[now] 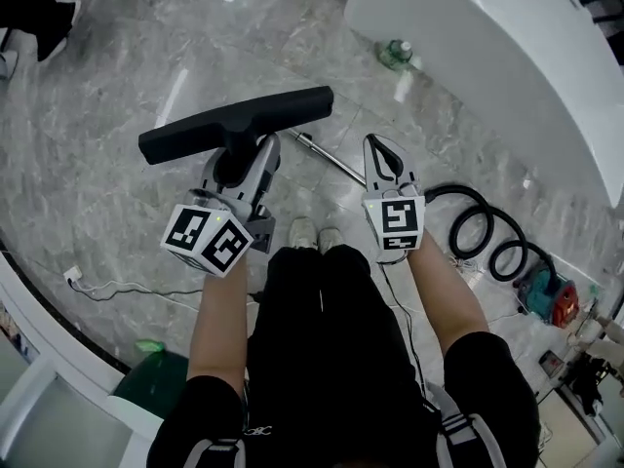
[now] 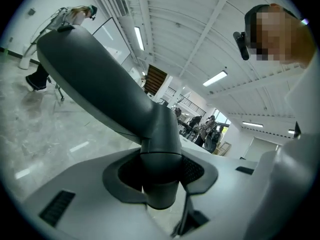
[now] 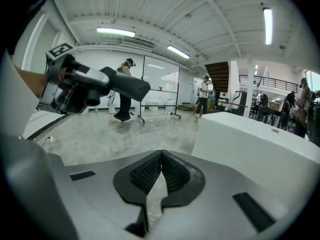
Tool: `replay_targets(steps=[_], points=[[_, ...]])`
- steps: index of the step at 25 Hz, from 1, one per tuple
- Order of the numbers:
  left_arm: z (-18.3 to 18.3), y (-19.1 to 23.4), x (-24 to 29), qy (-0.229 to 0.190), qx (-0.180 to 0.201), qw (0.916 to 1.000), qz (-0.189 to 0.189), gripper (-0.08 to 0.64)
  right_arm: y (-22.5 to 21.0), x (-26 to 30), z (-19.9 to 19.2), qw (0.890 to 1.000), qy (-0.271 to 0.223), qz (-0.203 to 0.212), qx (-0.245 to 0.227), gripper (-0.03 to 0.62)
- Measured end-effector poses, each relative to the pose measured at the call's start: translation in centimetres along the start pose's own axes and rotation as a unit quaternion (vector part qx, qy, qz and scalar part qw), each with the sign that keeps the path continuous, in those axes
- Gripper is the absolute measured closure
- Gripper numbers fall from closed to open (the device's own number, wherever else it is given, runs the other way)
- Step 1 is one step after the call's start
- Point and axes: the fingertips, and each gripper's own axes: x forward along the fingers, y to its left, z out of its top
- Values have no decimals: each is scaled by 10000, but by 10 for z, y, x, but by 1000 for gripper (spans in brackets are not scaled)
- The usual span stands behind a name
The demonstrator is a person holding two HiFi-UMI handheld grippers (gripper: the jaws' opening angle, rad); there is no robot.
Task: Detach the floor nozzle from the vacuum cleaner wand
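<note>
The floor nozzle [image 1: 234,123] is up off the floor in your left gripper [image 1: 239,164], whose jaws are clamped on the nozzle's round neck [image 2: 160,149]. The long black head stands out crosswise beyond the jaw tips. In the left gripper view the neck's lower end hangs free below the jaws with no tube in it, so I judge the nozzle to be off the wand [image 1: 327,157]. You grip it at the neck because that is the narrow part the pads can close round, and it keeps the wide head clear of your arm.

The wand lies on the marble floor below and between your two grippers. It runs slantwise towards the coiled hose [image 1: 478,227] and the vacuum body [image 1: 546,295] on your right, well apart from the nozzle.

Your right gripper [image 1: 383,159] is beside the left one with its jaws pressed together and nothing between them. From its view, the nozzle [image 3: 127,86] is off to the left at about the same height, near but not touching
</note>
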Motion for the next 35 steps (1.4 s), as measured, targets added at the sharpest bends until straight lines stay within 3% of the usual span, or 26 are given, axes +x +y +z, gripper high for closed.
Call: replay_targets(steps=[7,13,21,27,31,35], points=[[103,-163,-26,97,80,9987,-501,394,-59,-189,156,9945,-621,-689,480,575],[157,-269,-34,125,340,9941,-1020,394,-119,-302,248,9686,-1297,-1491,1506,577],[163,-362,-67,323,537,9895,-1302,394,-153,-429,289,9432,-1802,-2218,1697,577],[188,-399,-76,105,625,9867,-1494,394,-166,-482,313,9283,-2280,-2412,1676,577],[191,-427,-84,88,801,9831,-1643,394,-169,-498,323,9247,-2452,-2380,1676,577],[190,-437,-85,107,823,9814,-1732,394,-166,-491,329,9283,-2425,-2303,1627,578]])
